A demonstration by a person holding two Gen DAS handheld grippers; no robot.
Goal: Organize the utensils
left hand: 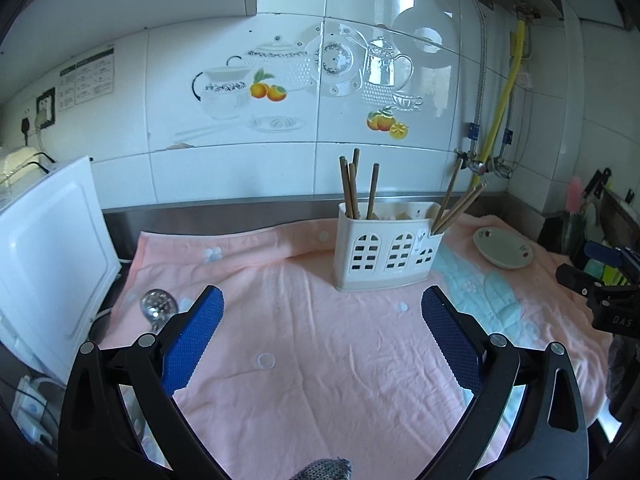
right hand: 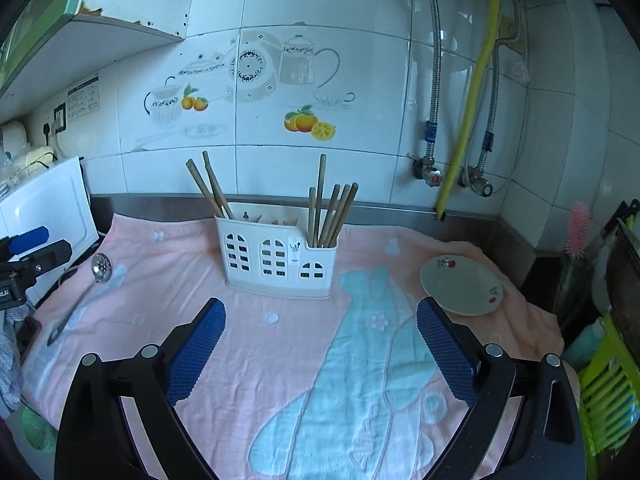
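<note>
Most wooden chopsticks [right hand: 328, 216] were already stood in the white plastic windowed utensil holder [right hand: 276, 256] at the far centre. 1 perforated steel ladle [right hand: 80, 296] remained flat on the pink towel [right hand: 260, 360], left. The left gripper [left hand: 320, 320] and right gripper [right hand: 320, 328] were spread, nothing between the jaws.

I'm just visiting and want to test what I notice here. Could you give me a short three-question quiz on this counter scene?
1. True or false: the plate holds food.
2. Where do the chopsticks stand? A) on the plate B) in the white holder C) flat on the towel
3. Which metal utensil lies loose on the towel, left of the holder?

Key:
1. False; it looks empty.
2. B; they stand in the two end sections of the holder.
3. The slotted ladle; neither the left gripper nor the right gripper holds anything.
</note>
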